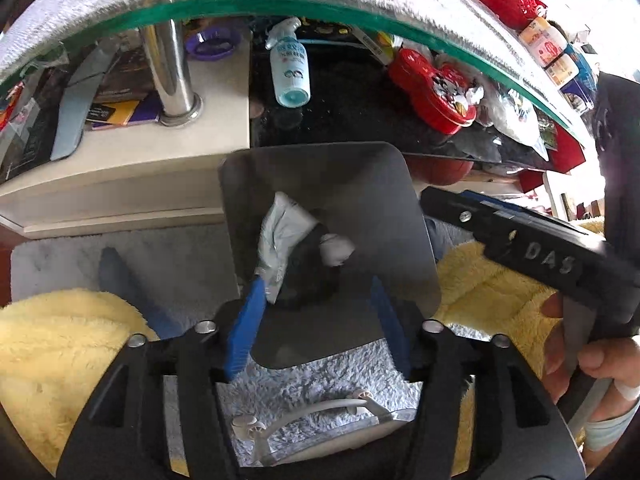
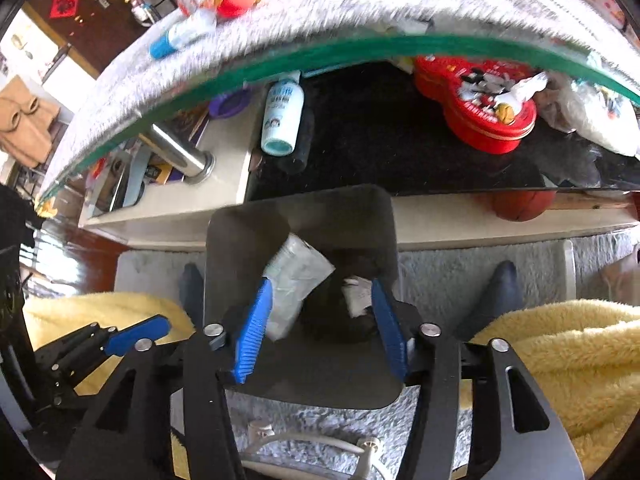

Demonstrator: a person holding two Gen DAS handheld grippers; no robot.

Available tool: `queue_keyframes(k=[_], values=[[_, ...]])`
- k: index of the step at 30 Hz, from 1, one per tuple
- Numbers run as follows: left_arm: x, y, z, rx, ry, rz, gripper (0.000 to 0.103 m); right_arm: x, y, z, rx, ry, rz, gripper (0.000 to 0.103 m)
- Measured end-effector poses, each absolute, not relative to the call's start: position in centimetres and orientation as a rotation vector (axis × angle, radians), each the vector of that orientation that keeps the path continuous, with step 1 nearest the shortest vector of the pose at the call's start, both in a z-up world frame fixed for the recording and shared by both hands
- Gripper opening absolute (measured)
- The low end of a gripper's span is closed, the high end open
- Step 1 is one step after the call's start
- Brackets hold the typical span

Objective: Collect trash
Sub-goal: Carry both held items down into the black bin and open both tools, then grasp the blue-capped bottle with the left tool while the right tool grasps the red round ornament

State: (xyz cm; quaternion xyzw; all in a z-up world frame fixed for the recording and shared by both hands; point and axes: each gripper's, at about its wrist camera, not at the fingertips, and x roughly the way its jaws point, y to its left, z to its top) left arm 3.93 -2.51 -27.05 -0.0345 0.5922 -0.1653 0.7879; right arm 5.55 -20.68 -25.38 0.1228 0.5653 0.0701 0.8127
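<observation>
Both grippers point down into the dark bin (image 1: 328, 216) on the grey rug (image 1: 192, 264). The left gripper (image 1: 316, 312) has its jaws apart with nothing pinched; the right gripper (image 2: 320, 320) likewise stands apart and empty. A silvery wrapper (image 1: 280, 236) and a small white crumpled scrap (image 1: 338, 248) lie inside the bin, possibly resting on darker rubbish. The wrapper leans against the left wall; a careless upward pull could catch it and drag it out, or tip the bin.
</observation>
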Motion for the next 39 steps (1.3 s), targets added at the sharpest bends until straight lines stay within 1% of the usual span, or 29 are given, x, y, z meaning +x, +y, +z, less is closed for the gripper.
queue_keyframes(k=[1,2,3,4,5,7,10,17,23,27,29,31,32,34,39], values=[[3.9,-2.3,-26.8,-0.074,1.267,-0.353,0.063,5.5,-21.1,-24.7,0.261,1.184,0.134,0.068],[3.9,-2.2,-26.5,-0.074,1.258,-0.348,0.065,5.5,-21.4,-24.1,0.26,1.167,0.122,0.071],[3.9,-1.9,-26.0,-0.073,1.245,-0.339,0.07,5.5,-21.7,-23.7,0.258,1.154,0.111,0.078],[4.0,-1.7,-25.5,-0.07,1.23,-0.328,0.074,5.4,-22.2,-22.8,0.256,1.125,0.092,0.082],[4.0,-1.5,-25.1,-0.069,1.219,-0.323,0.075,5.5,-22.4,-22.4,0.257,1.111,0.086,0.083],[4.1,-1.0,-24.0,-0.072,1.187,-0.307,0.081,5.5,-23.1,-21.2,0.264,1.08,0.071,0.09],[4.3,-0.2,-22.2,-0.073,1.144,-0.288,0.086,5.7,-24.0,-19.3,0.283,1.032,0.062,0.091],[5.8,1.5,-18.5,-0.066,1.06,-0.249,0.088,7.1,-24.5,-15.1,0.263,0.937,0.07,0.091],[8.0,1.6,-15.6,-0.032,0.992,-0.236,0.089,9.3,-23.5,-13.6,0.231,0.914,0.097,0.091],[9.6,1.0,-15.3,-0.001,0.99,-0.243,0.09,11.0,-22.5,-13.4,0.215,0.915,0.136,0.091],[10.4,0.6,-15.4,0.001,0.998,-0.254,0.09,12.2,-21.7,-13.5,0.214,0.927,0.156,0.09],[11.1,0.3,-15.7,0.005,1.006,-0.259,0.09,13.4,-21.2,-14.0,0.211,0.947,0.18,0.079],[11.5,0.1,-15.8,0.008,1.011,-0.264,0.09,14.1,-20.9,-14.3,0.213,0.96,0.192,0.076],[12.1,-0.1,-16.0,0.013,1.015,-0.271,0.09,15.4,-20.4,-14.9,0.225,0.993,0.222,0.065],[13.6,-1.0,-16.4,0.016,1.025,-0.288,0.09,18.0,-19.1,-16.3,0.211,1.036,0.253,0.056]])
